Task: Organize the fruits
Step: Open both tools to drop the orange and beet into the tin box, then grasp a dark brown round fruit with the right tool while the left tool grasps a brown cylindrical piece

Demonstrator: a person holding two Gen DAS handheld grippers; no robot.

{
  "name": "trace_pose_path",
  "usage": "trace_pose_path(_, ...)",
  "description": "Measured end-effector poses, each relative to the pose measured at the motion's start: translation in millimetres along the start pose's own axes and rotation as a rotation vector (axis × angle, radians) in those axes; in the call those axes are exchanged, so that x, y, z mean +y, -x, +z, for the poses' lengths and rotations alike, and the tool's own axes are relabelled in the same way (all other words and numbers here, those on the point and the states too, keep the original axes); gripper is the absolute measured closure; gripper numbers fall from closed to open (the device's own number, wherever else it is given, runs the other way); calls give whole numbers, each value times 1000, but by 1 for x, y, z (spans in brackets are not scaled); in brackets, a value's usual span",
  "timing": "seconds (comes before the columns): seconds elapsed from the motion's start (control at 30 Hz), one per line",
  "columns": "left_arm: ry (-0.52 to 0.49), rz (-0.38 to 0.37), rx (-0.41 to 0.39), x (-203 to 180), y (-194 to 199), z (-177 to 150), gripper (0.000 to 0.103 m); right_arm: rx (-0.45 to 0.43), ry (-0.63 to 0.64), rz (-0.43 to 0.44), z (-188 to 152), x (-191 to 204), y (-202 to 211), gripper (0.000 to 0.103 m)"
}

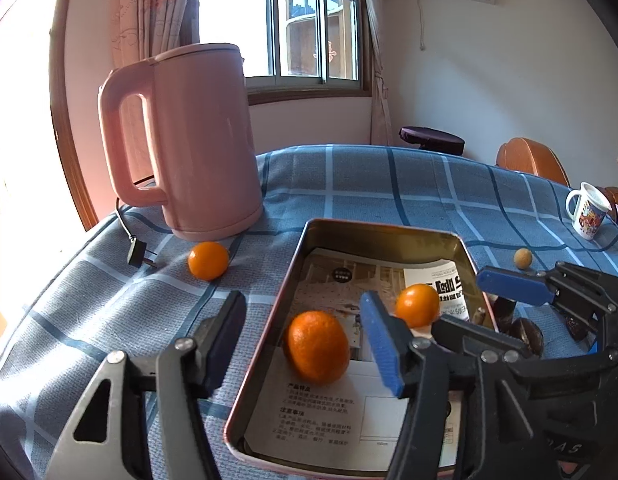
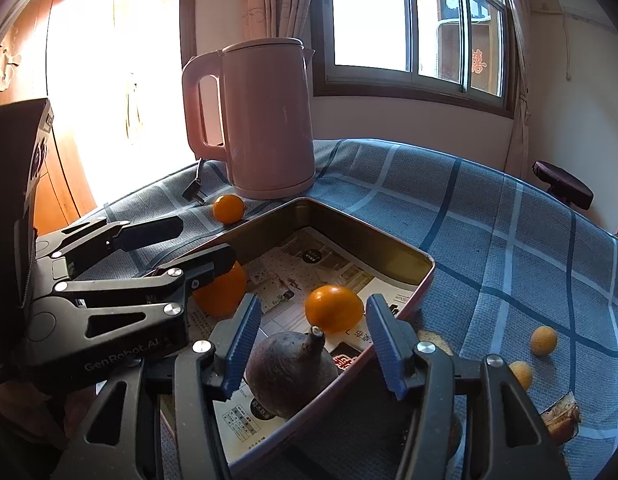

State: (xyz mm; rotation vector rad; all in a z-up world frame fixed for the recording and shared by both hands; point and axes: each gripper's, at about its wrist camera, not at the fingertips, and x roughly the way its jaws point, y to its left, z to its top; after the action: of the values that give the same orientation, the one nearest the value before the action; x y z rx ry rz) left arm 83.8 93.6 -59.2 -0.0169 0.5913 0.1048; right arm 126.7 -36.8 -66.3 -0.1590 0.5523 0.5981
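Metal tin (image 1: 309, 236), rectangular, lined with printed paper sheets, set on a desk (image 1: 389, 184) under a blue checked cloth. Contents: one larger orange (image 1: 318, 347) near the tin's left wall; one smaller orange (image 1: 417, 305) further toward the right wall; one dark round fruit with a short stem (image 2: 291, 370), seen in the right wrist view by the tin's near corner. Outside the tin: a third orange (image 1: 209, 260) on the cloth just in front of a pink kettle (image 1: 193, 140), whose black plug (image 1: 137, 254) lies beside it; two small pale yellow round fruits (image 2: 544, 340) on the cloth to the right of the tin, well apart from the oranges. Left claw (image 1: 305, 340): released, jaws apart, the larger orange lying between them untouched by either pad. Right claw (image 2: 313, 348): released, blue pads standing clear on either side of the dark fruit, which rests on the paper. Further items: a white printed mug (image 1: 587, 212) at the far right of the desk; a window (image 1: 309, 20) with curtains behind the kettle.
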Motion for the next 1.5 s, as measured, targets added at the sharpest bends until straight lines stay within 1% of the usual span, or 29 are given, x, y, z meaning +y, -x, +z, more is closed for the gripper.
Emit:
trace_pose_path(0.03, 0, -4, -5, 0, 2, 1, 31, -5, 4, -6, -1, 0, 4, 45)
trace_pose_path(0.17, -13, -10, -31, -5, 13, 3, 25, -23, 36, -71, -10, -7, 30, 45)
trace_pose_path(0.23, -14, -9, -39, -9, 17, 3, 16, -20, 35, -127, -19, -20, 45, 45)
trace_pose_path(0.3, -16, -15, -42, -15, 20, 3, 14, -9, 1, -189, -29, -41, 61, 45)
trace_pose_path(0.43, -33, -33, -29, -32, 23, 3, 12, 26, -107, -317, -50, -95, 83, 45)
trace_pose_path(0.5, -41, -45, -23, -42, 24, 4, 11, 44, -147, -355, -58, -116, 90, 45)
trace_pose_path(0.6, -68, -62, -13, -61, 26, 5, 11, 77, -178, -349, -66, -129, 93, 45)
trace_pose_path(0.67, -93, -68, -14, -73, 28, 5, 11, 110, -184, -322, -70, -130, 88, 45)
trace_pose_path(0.8, -138, -75, -28, -93, 33, 6, 6, 173, -180, -297, -76, -129, 74, 45)
trace_pose_path(0.97, -180, -79, -37, -112, 34, 10, 5, 220, -213, -275, -85, -137, 66, 45)
trace_pose_path(1.0, -186, -79, -35, -115, 33, 10, 5, 227, -220, -263, -87, -139, 65, 46)
trace_pose_path(1.03, -192, -81, -32, -119, 32, 11, 5, 229, -230, -246, -89, -141, 65, 53)
trace_pose_path(1.1, -204, -90, -28, -127, 30, 11, 5, 228, -233, -229, -90, -142, 66, 61)
trace_pose_path(1.27, -237, -114, -14, -151, 26, 12, 5, 218, -229, -217, -92, -142, 71, 62)
trace_pose_path(1.3, -243, -119, -11, -156, 25, 12, 5, 199, -233, -224, -92, -143, 75, 62)
trace_pose_path(1.37, -253, -135, -5, -167, 23, 13, 5, 167, -233, -268, -93, -146, 85, 62)
trace_pose_path(1.5, -274, -163, 15, -191, 13, 15, 5, 129, -245, -397, -93, -164, 103, 62)
